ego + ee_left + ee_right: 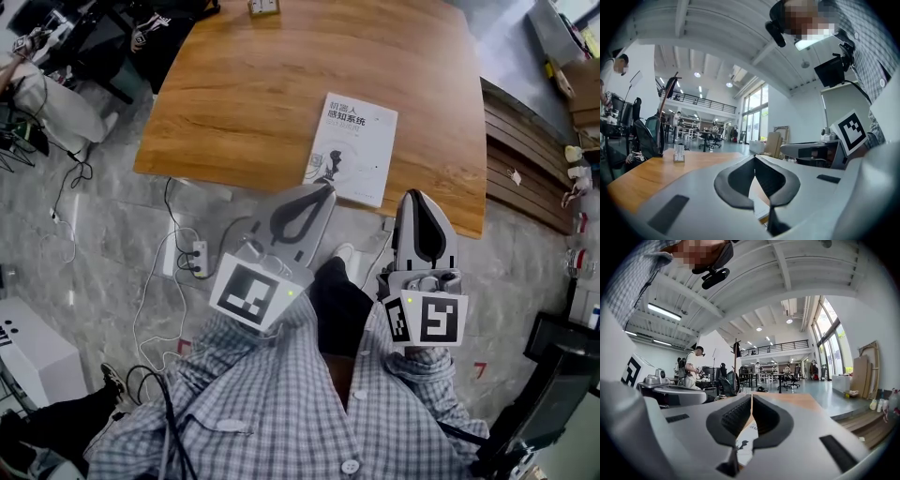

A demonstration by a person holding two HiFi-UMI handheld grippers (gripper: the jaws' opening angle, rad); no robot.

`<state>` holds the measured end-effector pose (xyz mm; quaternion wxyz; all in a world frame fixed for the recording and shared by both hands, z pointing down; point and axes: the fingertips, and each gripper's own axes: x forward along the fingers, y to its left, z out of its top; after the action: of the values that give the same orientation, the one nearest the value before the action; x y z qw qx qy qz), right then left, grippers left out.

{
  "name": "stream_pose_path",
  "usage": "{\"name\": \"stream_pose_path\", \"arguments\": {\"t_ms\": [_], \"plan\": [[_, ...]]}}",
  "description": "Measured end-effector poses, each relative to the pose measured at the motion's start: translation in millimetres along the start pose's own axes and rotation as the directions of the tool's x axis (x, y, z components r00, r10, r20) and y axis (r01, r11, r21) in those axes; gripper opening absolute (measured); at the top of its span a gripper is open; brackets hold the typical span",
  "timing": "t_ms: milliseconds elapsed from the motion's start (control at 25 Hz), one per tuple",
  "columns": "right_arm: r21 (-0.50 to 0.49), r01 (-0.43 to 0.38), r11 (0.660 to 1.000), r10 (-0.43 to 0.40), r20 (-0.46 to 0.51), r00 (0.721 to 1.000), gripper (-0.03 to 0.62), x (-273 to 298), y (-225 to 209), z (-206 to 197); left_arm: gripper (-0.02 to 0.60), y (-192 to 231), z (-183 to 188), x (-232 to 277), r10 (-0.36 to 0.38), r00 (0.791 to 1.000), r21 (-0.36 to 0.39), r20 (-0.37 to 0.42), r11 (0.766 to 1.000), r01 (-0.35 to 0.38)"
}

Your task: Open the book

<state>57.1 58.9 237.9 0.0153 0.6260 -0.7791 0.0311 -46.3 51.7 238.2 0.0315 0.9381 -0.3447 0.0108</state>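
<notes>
The counter (pixel 244 103) was mostly bare, with open wood left of and beyond the book (pixel 352 148), which lay by the near edge. A small stand (pixel 263 7) at the far edge was the only other thing on it. Nothing stood between the book and the closed left gripper (pixel 327 188) or right gripper (pixel 415 195). Cables (pixel 169 281) cluttered the floor below.
</notes>
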Motion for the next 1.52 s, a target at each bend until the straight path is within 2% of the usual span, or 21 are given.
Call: {"name": "stream_pose_path", "arguments": {"t_ms": [240,440,760,1200,1520], "plan": [[0.010,-0.051,0.999,0.052,-0.011,0.999,0.026,50,-44,1,0.011,14,2,59,0.035,0.999,0.001,-0.015,0.999,-0.035],[0.032,-0.059,0.998,0.059,-0.011,0.998,0.026,56,-76,-2,0.011,1,0,89,0.038,0.999,0.023,-0.035,0.999,-0.037],[0.077,-0.074,0.994,0.079,-0.057,0.995,0.026,71,-109,-23,0.011,-1,-17,122,0.070,0.993,0.005,-0.092,0.998,-0.070],[0.134,-0.051,0.990,0.076,-0.190,0.979,0.026,85,-122,-70,0.011,17,-51,132,0.110,0.980,-0.012,-0.163,0.993,-0.114],[0.136,-0.011,0.991,0.048,-0.271,0.961,0.026,107,-123,-107,0.011,31,-93,144,0.046,0.969,-0.005,-0.241,0.999,-0.049]]}}
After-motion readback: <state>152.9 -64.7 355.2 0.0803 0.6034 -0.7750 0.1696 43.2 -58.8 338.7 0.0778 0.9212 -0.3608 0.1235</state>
